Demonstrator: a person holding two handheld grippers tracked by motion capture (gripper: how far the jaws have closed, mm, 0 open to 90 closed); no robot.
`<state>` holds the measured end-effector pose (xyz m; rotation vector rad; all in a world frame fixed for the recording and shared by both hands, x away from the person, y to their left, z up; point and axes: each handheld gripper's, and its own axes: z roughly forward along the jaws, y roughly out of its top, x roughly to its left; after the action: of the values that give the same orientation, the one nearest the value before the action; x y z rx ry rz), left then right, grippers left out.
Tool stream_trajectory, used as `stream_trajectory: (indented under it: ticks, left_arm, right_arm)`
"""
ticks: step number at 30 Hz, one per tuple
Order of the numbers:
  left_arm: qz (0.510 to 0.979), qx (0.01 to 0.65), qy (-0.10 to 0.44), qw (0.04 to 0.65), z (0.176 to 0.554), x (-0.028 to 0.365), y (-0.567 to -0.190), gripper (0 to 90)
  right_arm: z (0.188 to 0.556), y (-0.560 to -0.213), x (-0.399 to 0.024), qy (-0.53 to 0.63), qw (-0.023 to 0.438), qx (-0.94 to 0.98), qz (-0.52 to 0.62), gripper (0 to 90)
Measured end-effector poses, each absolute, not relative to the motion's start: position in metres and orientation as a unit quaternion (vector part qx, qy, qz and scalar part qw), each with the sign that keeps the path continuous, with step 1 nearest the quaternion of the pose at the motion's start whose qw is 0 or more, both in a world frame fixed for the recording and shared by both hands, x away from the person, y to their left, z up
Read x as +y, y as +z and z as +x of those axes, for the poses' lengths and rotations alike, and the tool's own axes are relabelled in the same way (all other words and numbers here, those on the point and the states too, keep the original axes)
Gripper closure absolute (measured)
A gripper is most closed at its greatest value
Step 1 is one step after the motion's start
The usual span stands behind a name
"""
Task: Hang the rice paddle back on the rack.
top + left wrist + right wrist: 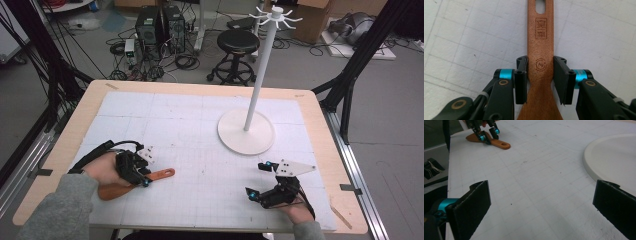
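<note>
Nearest, the left tongs [540, 75] pinch the flat neck of a smooth brown wooden spatula [540, 45] (stamped, slotted at its end) lying on the gridded white counter [200, 125]. The right tongs [261, 180] gape wide. Beyond stands a white rack [246, 131], round-based, slim-poled.

**Marks burned into the spatula handle**

From where I stand, the flat reddish-brown wooden spatula [540, 57] carries a stamped square crest on its handle reading "SINCE 1903". Below it sits a small round mark with the letters "Ag". The crest's upper lines are too small to read.
</note>
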<state>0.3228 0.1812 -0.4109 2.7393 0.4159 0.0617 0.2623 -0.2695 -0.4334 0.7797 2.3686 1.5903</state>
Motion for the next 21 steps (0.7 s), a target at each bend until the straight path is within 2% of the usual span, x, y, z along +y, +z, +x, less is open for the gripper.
stream_trajectory:
  ticks: [6,21]
  left_arm:
    - [0.967,0.149,0.038,0.204,0.316,0.185,-0.406,65.2]
    - [0.919,0.172,0.066,0.349,0.296,0.214,-0.359,65.2]
  right_arm:
    - [0.262,-0.433,-0.27,0.536,0.094,0.797,0.264,0.0]
    - [0.261,-0.433,-0.27,0.538,0.095,0.795,0.265,0.0]
